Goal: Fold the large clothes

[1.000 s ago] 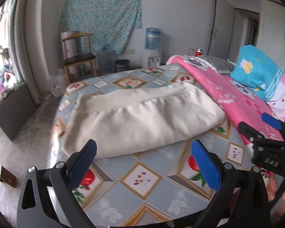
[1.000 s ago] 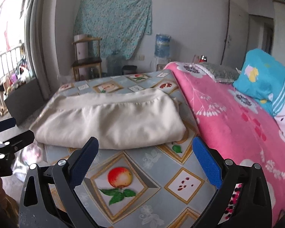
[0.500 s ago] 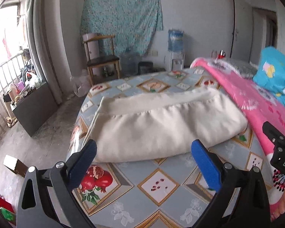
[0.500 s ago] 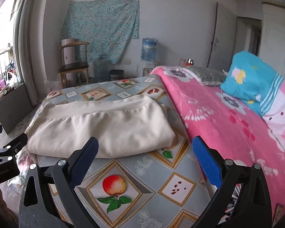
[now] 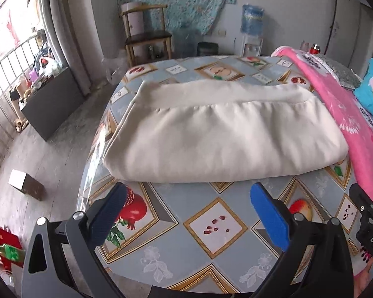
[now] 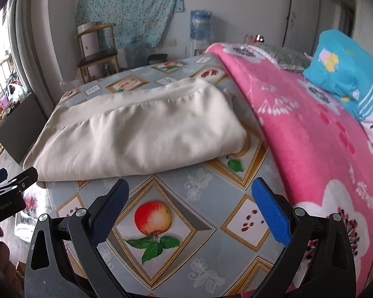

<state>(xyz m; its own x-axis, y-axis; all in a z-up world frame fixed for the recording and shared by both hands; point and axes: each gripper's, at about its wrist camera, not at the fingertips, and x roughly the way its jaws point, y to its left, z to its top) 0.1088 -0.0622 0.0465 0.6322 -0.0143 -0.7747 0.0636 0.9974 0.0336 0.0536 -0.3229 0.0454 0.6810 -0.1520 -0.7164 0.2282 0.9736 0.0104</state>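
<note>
Cream garment (image 5: pixel 223 139), folded flat across the fruit-patterned bedcover (image 5: pixel 211 226)

Right gripper (image 6: pixel 190 207) hangs w/ jaws wide apart, nothing between, over the fruit-print bed sheet (image 6: pixel 206 213). Folded cream garment (image 6: pixel 141 134) lies flat on the bed just beyond. Pink blanket (image 6: pixel 310 129) on the right, blue pillow (image 6: pixel 340 67) atop it. Left gripper (image 6: pixel 5 191) at the left edge.

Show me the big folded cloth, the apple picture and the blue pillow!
Folded cloth (image 5: pixel 223 144), left wrist view, middle of top layer.
Apple picture (image 6: pixel 153 218), right wrist view, the fruit.
Blue pillow (image 6: pixel 340 67), right wrist view, its front face.
</note>
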